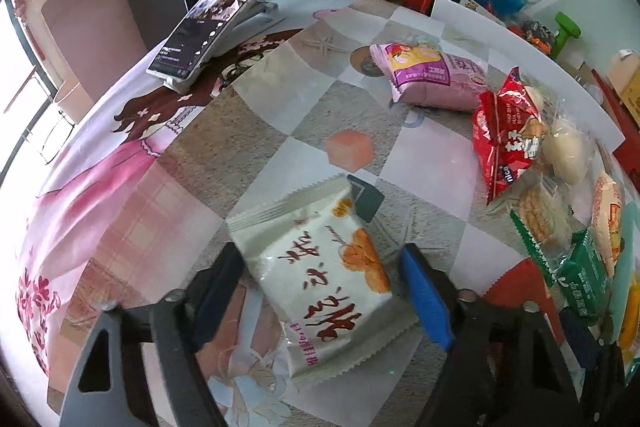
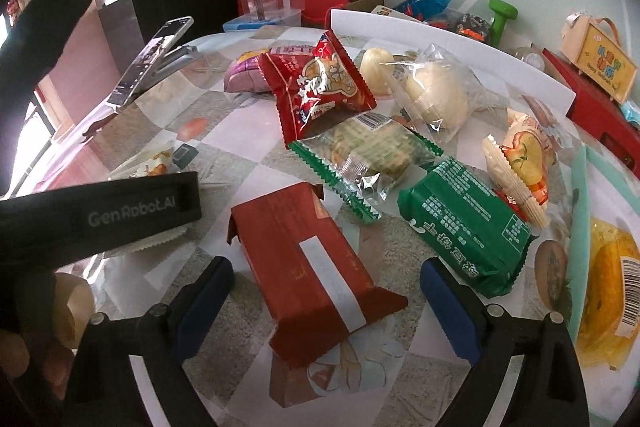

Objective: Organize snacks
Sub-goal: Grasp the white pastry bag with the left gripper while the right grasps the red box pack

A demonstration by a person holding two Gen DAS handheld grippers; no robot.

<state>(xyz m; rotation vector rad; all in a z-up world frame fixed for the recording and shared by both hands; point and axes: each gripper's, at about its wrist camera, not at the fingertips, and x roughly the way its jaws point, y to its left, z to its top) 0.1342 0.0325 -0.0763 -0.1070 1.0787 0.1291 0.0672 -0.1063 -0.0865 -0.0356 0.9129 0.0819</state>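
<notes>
1. The left claw (image 1: pixel 320 291) straddles a white crinkle-edged foil snack packet with orange biscuit pictures (image 1: pixel 320 279), which lies flat on the near middle of the patterned cloth-covered desk (image 1: pixel 240 131). Its jaws stand part-way open; the left pad seems to meet the packet's edge and the right pad stands just clear, so nothing is gripped yet.
2. That packet looks light, puffy and slick. I would take it across its narrow middle, gently, since biscuits inside could crack.
3. The right claw (image 2: pixel 324 303) hangs wide open over a dark red rectangular wrapped bar with a white strip (image 2: pixel 308 267), pads apart from both sides, holding nothing.
4. The bar looks firmer and boxier, so a grip across its long flanks should hold; the glossy wrapper may slide.
5. To its right, nearly touching, lies a green foil-wrapped biscuit pack (image 2: pixel 468 223).
</notes>
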